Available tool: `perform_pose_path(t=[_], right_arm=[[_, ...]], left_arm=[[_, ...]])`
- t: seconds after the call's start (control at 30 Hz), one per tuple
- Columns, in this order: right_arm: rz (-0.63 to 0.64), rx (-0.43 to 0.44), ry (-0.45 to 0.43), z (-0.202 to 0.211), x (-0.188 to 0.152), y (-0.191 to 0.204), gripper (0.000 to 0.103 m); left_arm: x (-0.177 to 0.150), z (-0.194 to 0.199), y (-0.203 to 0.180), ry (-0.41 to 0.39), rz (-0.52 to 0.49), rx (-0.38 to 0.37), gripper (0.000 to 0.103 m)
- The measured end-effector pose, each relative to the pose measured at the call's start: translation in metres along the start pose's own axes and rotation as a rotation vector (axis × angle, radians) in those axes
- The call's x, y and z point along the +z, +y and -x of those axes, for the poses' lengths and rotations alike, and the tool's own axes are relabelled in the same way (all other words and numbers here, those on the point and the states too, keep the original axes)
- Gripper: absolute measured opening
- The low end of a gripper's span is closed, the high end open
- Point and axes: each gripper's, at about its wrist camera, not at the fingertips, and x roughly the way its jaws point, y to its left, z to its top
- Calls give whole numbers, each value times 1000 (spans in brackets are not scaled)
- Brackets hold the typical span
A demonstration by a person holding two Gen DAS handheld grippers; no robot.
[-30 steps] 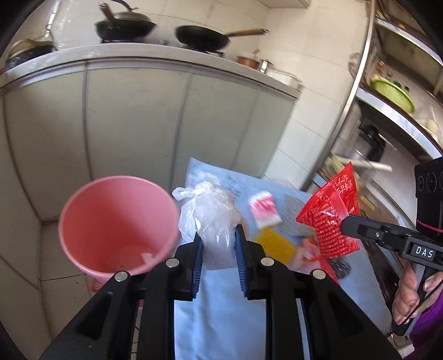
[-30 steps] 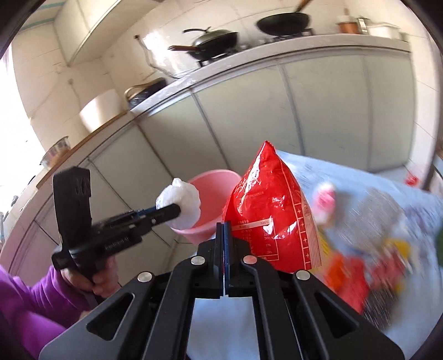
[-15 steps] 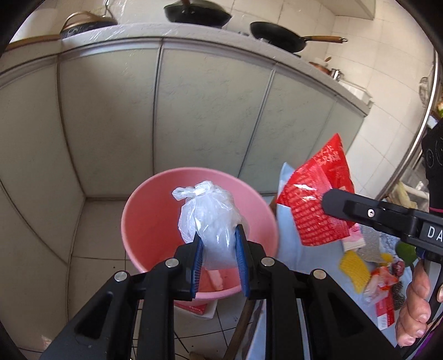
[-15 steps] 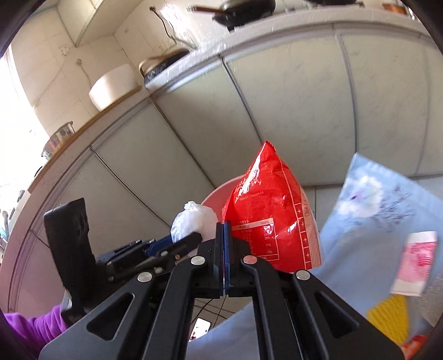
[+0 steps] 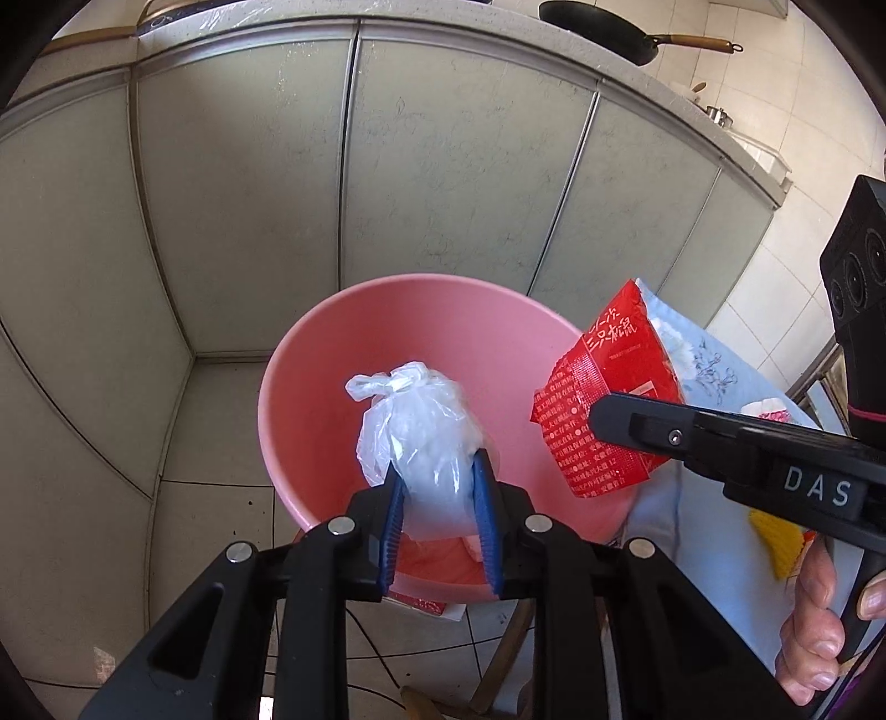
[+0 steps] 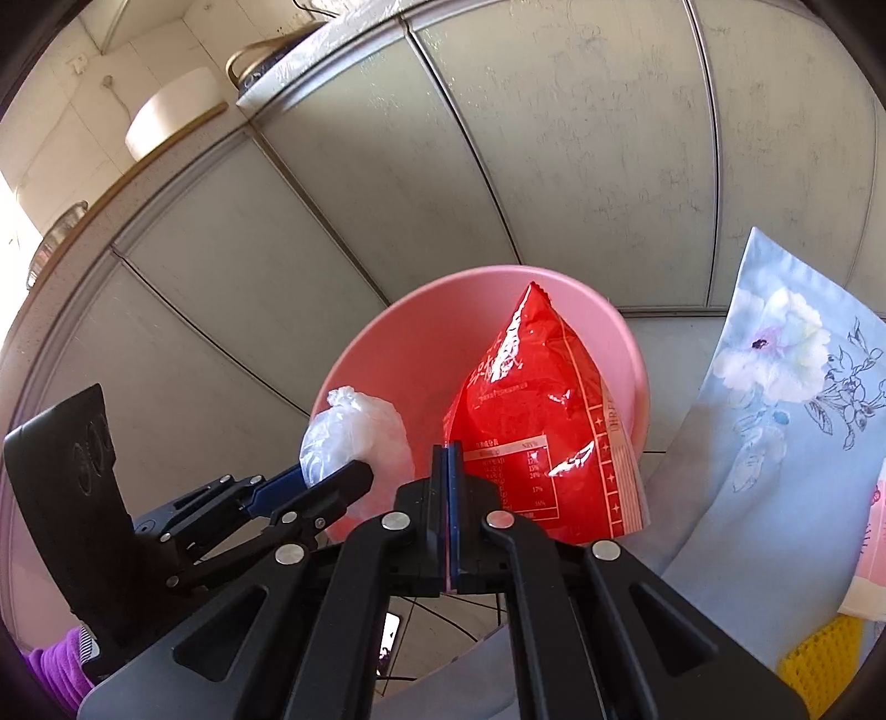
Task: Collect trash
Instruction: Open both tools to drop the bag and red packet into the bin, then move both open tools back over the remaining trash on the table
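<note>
Your left gripper [image 5: 438,487] is clamped on a knotted, translucent white plastic bag [image 5: 416,426], its blue pads [image 5: 392,515] pressing the bag's lower half from both sides while the knot sticks up ahead of the tips. The bag hangs over the open mouth of the round pink plastic bin [image 5: 310,354], which sits directly beyond and below those tongs, in front of the pale grey cabinet doors [image 5: 243,183].

Your right gripper [image 6: 451,471] has its tongs pressed together on the lower edge of a shiny red snack packet [image 6: 531,421]. The packet stands upright ahead of the tips, and it too is above the pink bin's mouth, toward the right side of the rim. From the left wrist view, the packet sits to the right of your left tongs, just beside the bag but not touching it.

To the right of both tongs lies a light blue cloth with a flower print [image 6: 775,443], with a yellow mesh-like item [image 6: 814,659] on it. A dark frying pan with a wooden handle [image 5: 603,27] rests on the counter above the cabinets.
</note>
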Motion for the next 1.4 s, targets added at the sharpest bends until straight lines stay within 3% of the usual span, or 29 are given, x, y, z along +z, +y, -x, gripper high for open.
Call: perform_pose_path(t=[0.17, 0.3, 0.43, 0.8, 1.1, 1.4], right_arm=[[-2, -8, 23, -7, -2, -4, 1], [-10, -12, 50, -14, 1, -3, 3], [-3, -13, 46, -9, -1, -4, 18], [107, -212, -96, 51, -26, 21, 22], [57, -307, -181, 128, -90, 11, 22], [-164, -479, -284, 217, -181, -59, 22]], left_arm=[[-2, -5, -4, 6, -23, 22, 27], [-2, -3, -5, 9, -11, 9, 40], [-4, 1, -3, 0, 4, 3, 44], [-8, 38, -10, -54, 6, -52, 44], [-17, 72, -42, -47, -2, -154, 45], [-38, 85, -107, -33, -145, -245, 45]])
